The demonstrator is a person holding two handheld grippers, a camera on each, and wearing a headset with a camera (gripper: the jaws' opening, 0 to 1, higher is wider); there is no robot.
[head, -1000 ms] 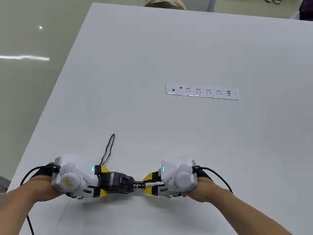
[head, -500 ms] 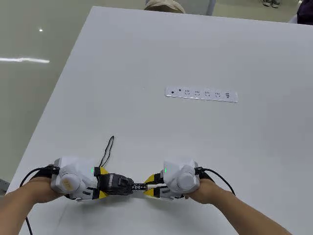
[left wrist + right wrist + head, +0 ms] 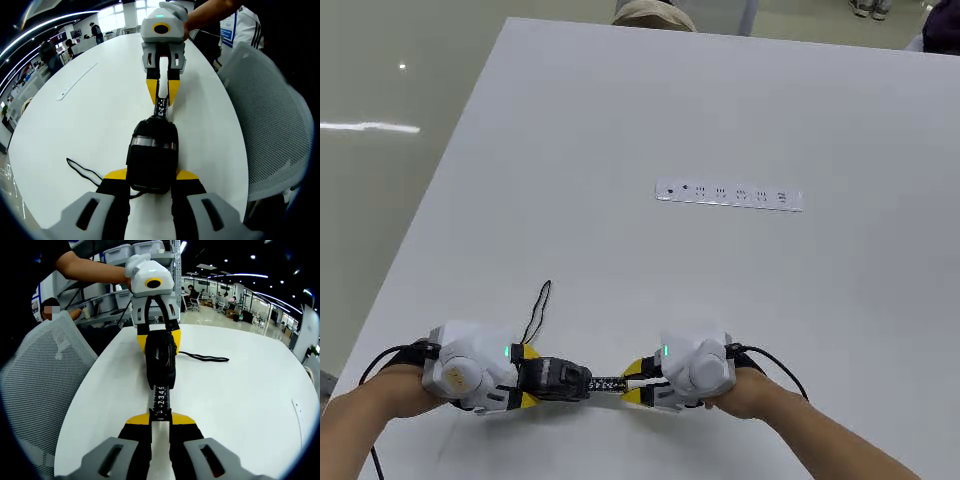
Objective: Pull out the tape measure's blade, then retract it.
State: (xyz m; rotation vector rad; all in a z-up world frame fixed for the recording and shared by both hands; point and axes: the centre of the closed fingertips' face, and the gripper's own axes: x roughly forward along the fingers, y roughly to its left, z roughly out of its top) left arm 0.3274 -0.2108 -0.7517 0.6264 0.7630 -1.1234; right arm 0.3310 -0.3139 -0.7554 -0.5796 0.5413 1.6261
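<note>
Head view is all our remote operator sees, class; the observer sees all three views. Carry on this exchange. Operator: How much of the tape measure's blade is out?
Observer: A short length. In the right gripper view the blade shows the numerals 2 to 5 between the case and the right gripper.
Operator: Is the blade's end actually gripped?
Observer: Yes. The blade runs in between the right gripper's yellow jaw tips, which are shut on it.
Operator: And the case?
Observer: In the left gripper view, the left gripper clamps the black case at its rear end, one jaw on each side.
</note>
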